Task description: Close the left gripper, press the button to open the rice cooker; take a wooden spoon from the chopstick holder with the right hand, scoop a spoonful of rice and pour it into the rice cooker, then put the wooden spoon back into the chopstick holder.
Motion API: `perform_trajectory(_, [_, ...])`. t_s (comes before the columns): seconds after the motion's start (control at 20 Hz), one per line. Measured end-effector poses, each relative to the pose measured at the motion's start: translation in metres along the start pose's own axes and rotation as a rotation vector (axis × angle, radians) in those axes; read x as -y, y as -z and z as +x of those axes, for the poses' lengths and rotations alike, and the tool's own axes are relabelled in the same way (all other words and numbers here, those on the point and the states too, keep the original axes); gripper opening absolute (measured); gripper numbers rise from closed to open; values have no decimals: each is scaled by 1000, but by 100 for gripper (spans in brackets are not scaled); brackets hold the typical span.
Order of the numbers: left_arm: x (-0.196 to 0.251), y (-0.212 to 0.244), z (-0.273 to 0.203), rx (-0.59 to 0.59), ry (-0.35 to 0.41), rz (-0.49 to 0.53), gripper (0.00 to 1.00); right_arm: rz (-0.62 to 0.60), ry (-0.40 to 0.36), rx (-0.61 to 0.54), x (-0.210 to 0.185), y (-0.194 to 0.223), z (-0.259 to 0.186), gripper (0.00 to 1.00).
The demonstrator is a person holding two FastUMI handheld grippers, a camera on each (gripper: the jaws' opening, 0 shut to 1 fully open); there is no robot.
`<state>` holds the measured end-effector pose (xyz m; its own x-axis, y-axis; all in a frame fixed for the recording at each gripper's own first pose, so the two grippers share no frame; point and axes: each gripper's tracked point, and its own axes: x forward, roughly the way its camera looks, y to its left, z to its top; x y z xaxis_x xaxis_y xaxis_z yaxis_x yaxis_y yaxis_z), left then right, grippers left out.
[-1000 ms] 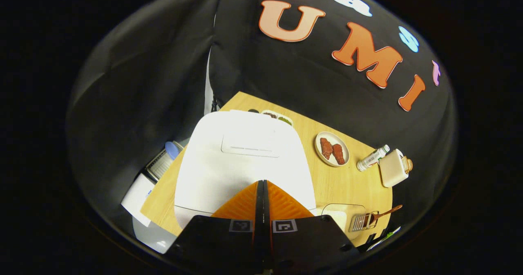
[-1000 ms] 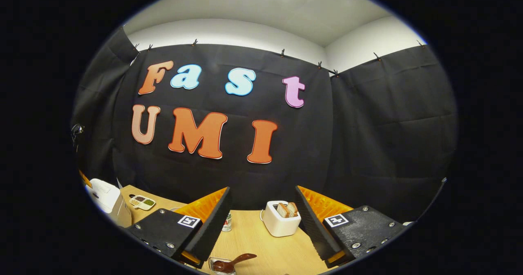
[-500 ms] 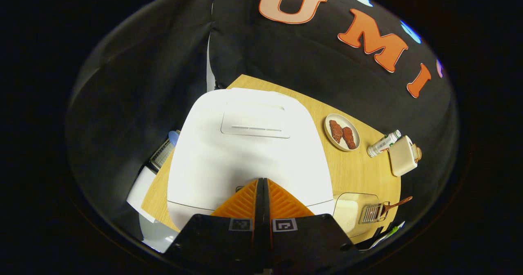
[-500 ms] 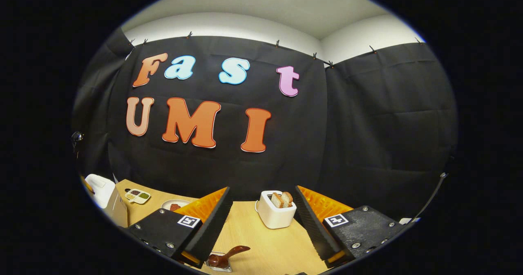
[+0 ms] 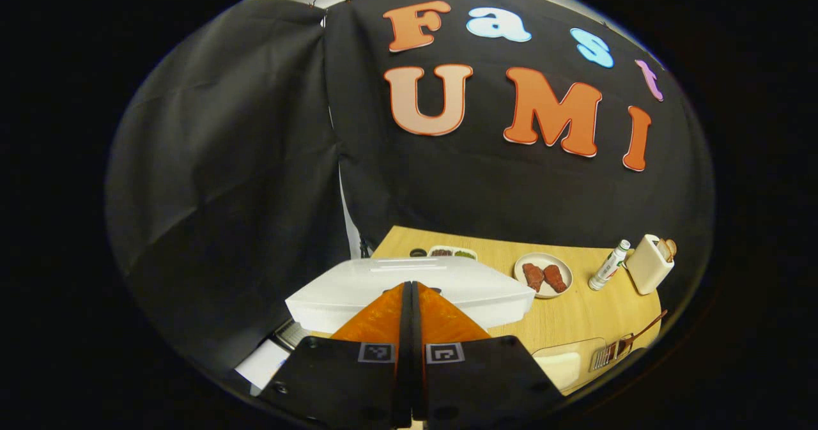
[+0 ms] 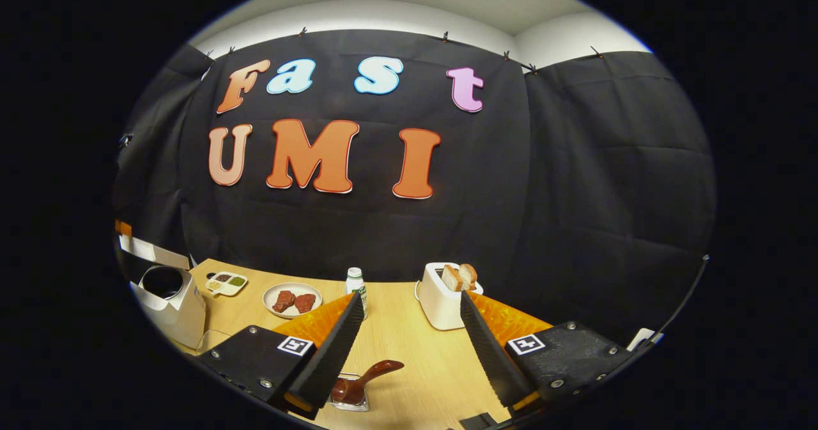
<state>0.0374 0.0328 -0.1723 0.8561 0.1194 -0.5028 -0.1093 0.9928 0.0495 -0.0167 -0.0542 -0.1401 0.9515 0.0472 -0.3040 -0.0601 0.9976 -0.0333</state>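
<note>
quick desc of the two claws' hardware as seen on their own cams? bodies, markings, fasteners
Left claw: two black flat body plates, each carrying a small square black-and-white fiducial marker near the inner edge; ribbed triangular fingers taper to a point. Right claw: the same black plates with visible silver screws at the corners, one square marker per plate, ribbed outer finger faces and finely ridged inner pads. No cables or sleeves visible.

I read this as a staged kitchen mock-up in a recording booth, not a real home. Black cloth wall (image 6: 575, 225) is clipped up on all sides, with plain white room wall (image 6: 396, 24) above it. One wooden table (image 6: 409, 347) carries kitchen props: rice cooker (image 6: 169, 302), toaster (image 6: 441, 302) with bread, plate of meat (image 6: 293, 299), bottle (image 6: 354, 283), condiment tray (image 6: 225, 282).
</note>
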Motion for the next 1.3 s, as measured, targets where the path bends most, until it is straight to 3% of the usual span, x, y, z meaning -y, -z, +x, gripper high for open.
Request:
perform_trajectory(0.15, [6,-18,-21,106,-4,1,4,0,-26,-40,-6,16,5,95])
perform_trajectory(0.3, [29,-33,-52,193,41,-84,4,29,-52,-105,-12,42,12,95])
perform_trajectory(0.55, [48,-63,-95,346,41,-37,4,84,-88,-211,-23,84,26,95])
perform_trajectory(0.95, [65,-84,-139,469,21,9,5,166,-101,-364,-23,140,44,95])
perform_trajectory(1.0, [71,-85,-143,477,34,21,19,183,-105,-383,-23,148,46,94])
perform_trajectory(1.1, [80,-85,-150,493,37,39,58,216,-113,-421,-25,161,50,94])
perform_trajectory(1.15, [83,-86,-154,503,30,48,65,232,-118,-433,-26,166,52,94])
perform_trajectory(1.2, [85,-86,-157,511,22,56,80,239,-120,-444,-27,171,54,93])
perform_trajectory(1.3, [91,-87,-163,522,16,51,100,260,-138,-453,-33,174,58,93])
